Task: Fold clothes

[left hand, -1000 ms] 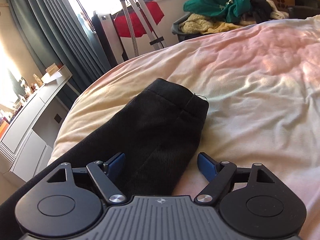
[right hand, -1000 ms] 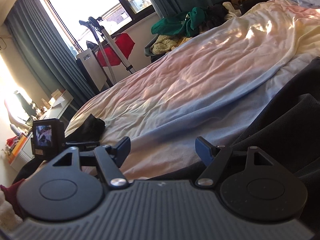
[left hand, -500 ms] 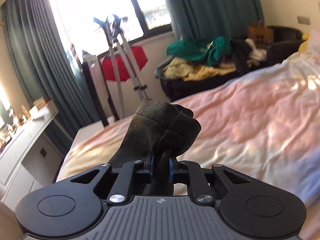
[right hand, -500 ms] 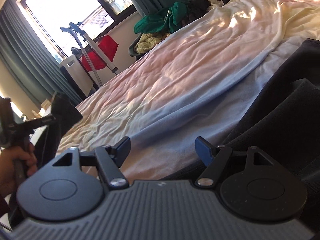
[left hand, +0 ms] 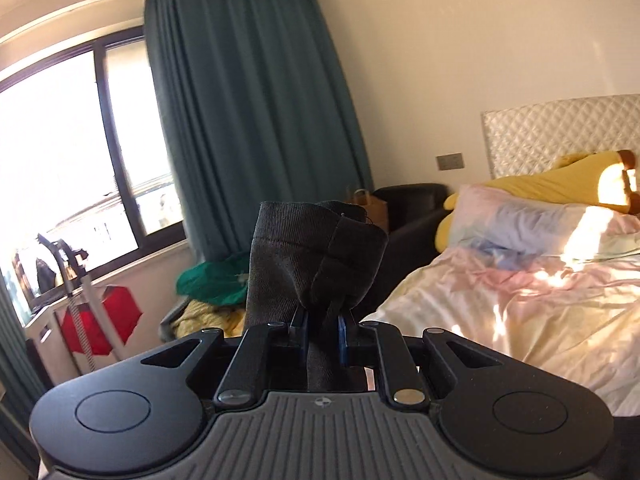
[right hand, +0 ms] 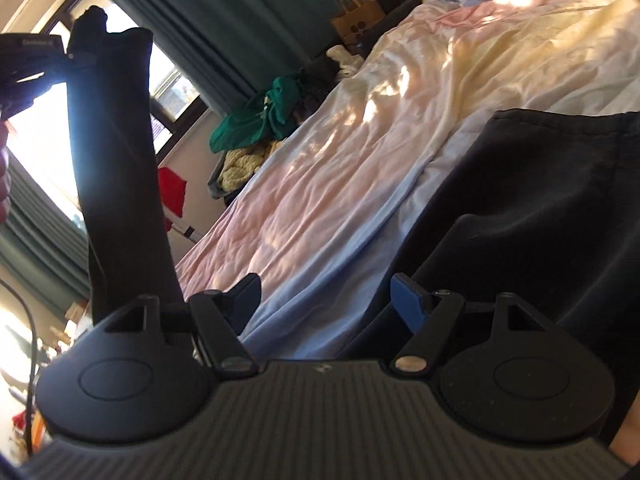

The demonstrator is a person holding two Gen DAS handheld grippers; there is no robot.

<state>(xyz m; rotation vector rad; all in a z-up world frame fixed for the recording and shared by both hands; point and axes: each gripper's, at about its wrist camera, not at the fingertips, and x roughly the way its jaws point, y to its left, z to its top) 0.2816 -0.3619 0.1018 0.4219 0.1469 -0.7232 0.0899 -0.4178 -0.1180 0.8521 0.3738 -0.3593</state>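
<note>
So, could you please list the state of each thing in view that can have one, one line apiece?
left gripper: shut on the trouser leg, held up in the air.
right gripper: open, low over the bed, holding nothing.
trouser leg: lifted off the bed, hanging from the left gripper.
rest of the dark trousers: lying flat on the bed.
bedsheet: wrinkled.
curtain: drawn aside from the window.

The left claw [left hand: 323, 336] pinches dark trousers [left hand: 314, 264] (hem bunched upward) before a teal curtain [left hand: 256, 120].
</note>
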